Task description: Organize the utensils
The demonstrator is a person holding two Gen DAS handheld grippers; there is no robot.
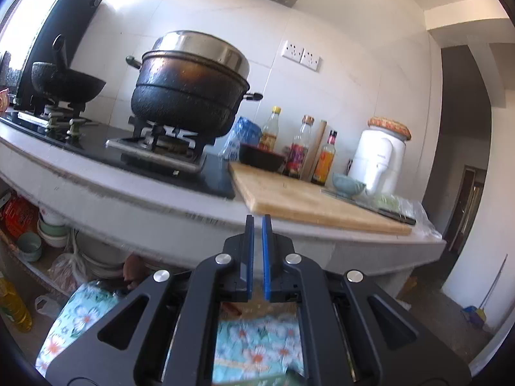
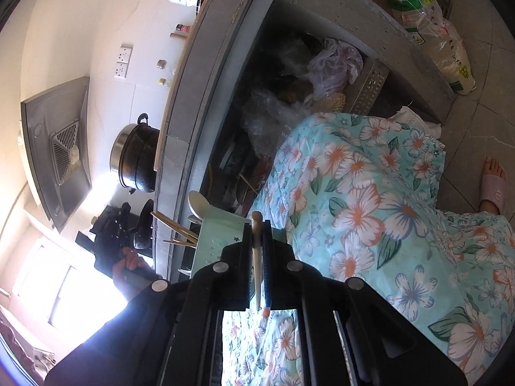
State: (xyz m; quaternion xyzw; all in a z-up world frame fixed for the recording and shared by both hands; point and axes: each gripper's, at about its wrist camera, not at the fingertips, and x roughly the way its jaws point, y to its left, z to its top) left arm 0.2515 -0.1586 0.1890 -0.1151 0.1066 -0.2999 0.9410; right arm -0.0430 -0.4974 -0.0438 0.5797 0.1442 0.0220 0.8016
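A grey stone counter [image 1: 135,193] is seen across the left wrist view, with a black hob at 10 o'clock on which a large blackened pot [image 1: 190,96] with a steel lid and a dark wok [image 1: 69,85] are set. A flat wooden board [image 1: 309,199] is laid at 2 o'clock, backed by glass bottles [image 1: 297,151], a dark bowl [image 1: 261,157] and a small blue bowl [image 1: 348,185]. Stacked bowls [image 1: 51,228] are kept on the shelf below, at 9 o'clock. In the right wrist view a pale green holder [image 2: 222,234] is seen at 11 o'clock of the right gripper [image 2: 257,225], just beside it; a white spoon [image 2: 199,204] and wooden chopsticks [image 2: 175,228] are held in it. A slim, smooth, cream utensil handle [image 2: 257,257] is pinched between the right fingers, its rounded end showing past the tips toward 12 o'clock. The blue-padded fingers of the left gripper [image 1: 257,220] are drawn almost together on nothing. Floral cloth [image 2: 370,199] is spread at 3 o'clock.
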